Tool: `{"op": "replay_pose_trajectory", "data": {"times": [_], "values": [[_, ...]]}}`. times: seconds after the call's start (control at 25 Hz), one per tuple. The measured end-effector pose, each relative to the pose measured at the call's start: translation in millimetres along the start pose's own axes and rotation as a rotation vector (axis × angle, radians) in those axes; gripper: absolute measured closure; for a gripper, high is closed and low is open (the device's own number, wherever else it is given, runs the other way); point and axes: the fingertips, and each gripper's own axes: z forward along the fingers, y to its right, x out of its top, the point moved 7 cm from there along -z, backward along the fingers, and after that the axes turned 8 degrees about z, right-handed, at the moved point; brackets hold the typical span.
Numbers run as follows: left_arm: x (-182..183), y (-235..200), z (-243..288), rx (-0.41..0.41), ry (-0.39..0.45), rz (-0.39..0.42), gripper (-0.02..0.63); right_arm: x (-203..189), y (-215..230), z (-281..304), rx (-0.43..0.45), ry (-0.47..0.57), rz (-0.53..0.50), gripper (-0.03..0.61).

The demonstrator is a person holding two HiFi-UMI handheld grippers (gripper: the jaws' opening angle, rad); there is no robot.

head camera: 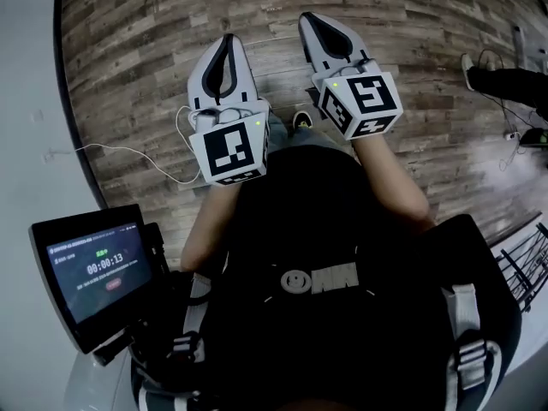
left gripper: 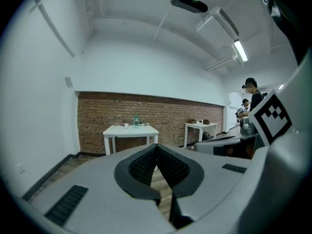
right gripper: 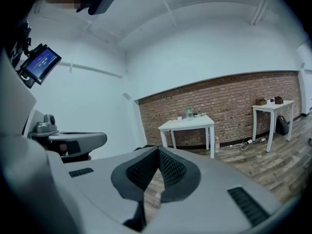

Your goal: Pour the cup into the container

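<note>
Over a wood-plank floor (head camera: 154,75), head view: left gripper (head camera: 227,41) and right gripper (head camera: 309,19) side by side before the person's dark torso, with a lit tablet screen (head camera: 96,268) at lower left.

Left gripper view: jaws closed tip to tip, nothing between. Far off, a white table (left gripper: 144,130) against a brick wall (left gripper: 95,116) carries a small white cup (left gripper: 126,126) beside a greenish container (left gripper: 136,121).

Right gripper view: jaws likewise pressed together, empty. Table, cup and container stand well apart from them.
</note>
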Motion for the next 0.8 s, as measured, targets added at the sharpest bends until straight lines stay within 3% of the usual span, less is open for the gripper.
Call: {"op": "replay_pose_trajectory", "data": {"times": [0.44,0.8], "values": [[1.2,2.0,5.1,-0.021,0.011,0.035,0.611,1.0,3.0,0.2,0.000,0.035,-0.001,0.583],[29.3,35.1,58.1,-0.012,-0.030,0.079,0.611,35.7,70.0,2.1,0.015,0.090,0.053,0.583]]}}
